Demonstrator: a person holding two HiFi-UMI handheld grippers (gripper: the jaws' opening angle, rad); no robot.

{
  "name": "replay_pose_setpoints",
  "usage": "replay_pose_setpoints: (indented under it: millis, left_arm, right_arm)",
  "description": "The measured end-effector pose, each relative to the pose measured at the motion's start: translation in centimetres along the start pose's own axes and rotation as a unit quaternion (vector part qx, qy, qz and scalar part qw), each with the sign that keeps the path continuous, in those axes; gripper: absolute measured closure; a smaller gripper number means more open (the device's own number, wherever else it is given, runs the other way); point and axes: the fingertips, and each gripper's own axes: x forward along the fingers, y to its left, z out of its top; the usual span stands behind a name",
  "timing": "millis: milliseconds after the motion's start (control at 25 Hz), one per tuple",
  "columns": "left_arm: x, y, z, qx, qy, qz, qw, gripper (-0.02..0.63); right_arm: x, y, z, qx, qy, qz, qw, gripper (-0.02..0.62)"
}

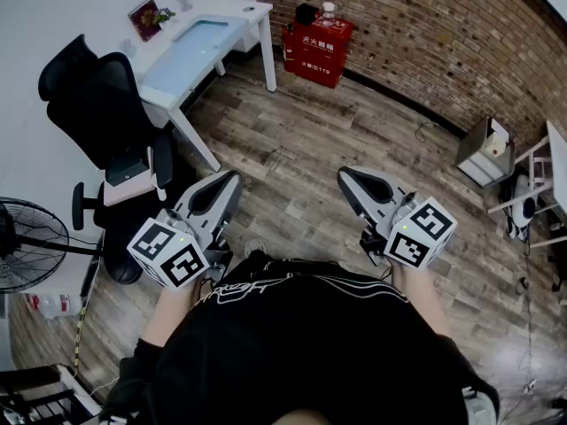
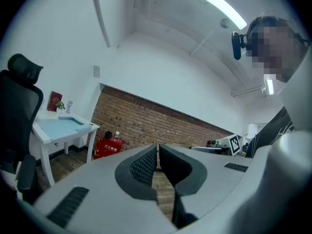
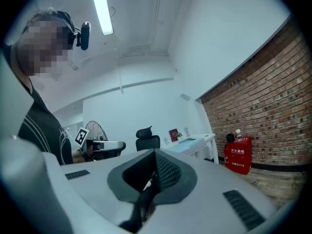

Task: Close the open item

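Fully closed and empty, left tongs (image 1: 234, 177) and right tongs (image 1: 342, 175); white blue-topped desk (image 1: 199, 42) well apart.

White desk (image 1: 190, 51) with a pale blue top, red fire-extinguisher box (image 1: 314, 53) against the brick wall (image 1: 425, 25) beside it (bottle (image 1: 329, 11) on top), black office chair (image 1: 97, 104) near the desk, floor fan (image 1: 27, 246) far left.

Wooden floor (image 1: 301, 158), white desk (image 1: 190, 51), black chair (image 1: 102, 104), red box (image 1: 317, 50), fan (image 1: 27, 242)
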Motion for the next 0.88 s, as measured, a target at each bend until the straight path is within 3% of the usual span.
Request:
replay_pose_setpoints:
  millis: [320, 560, 600, 680, 720, 880]
  left_arm:
    - [1.0, -0.1, -0.2, -0.006, -0.005, -0.010, 0.9999, 0.563]
    - [1.6, 2.5, -0.2, -0.013, -0.017, 0.012, 0.9997, 0.561]
    - [1.7, 3.2, -0.1, -0.015, -0.022, 0.017, 0.9995, 0.550]
    - [2.0, 4.6, 0.2, -0.016, -0.034, 0.022, 0.9991, 0.409]
    - [2.3, 5.3, 0.4, -0.015, -0.038, 0.024, 0.9989, 0.372]
    - [3.9, 9.3, 0.4, -0.023, -0.042, 0.046, 0.9978, 0.340]
  right_arm:
    - [-1.3, -1.0, 0.2, -0.003, 0.005, -0.020, 1.000, 0.595]
    - [-0.1, -2.8, -0.3, 0.004, -0.001, -0.042, 0.999, 0.603]
    - [0.4, -3.2, -0.4, 0.003, 0.000, -0.044, 0.999, 0.575]
    - [1.6, -4.1, -0.6, 0.008, 0.004, -0.045, 0.999, 0.505]
    - [2.2, -4.7, -0.8, 0.011, 0.006, -0.046, 0.999, 0.499]
    - [5.0, -7.4, -1.4, 0.021, 0.015, -0.052, 0.998, 0.439]
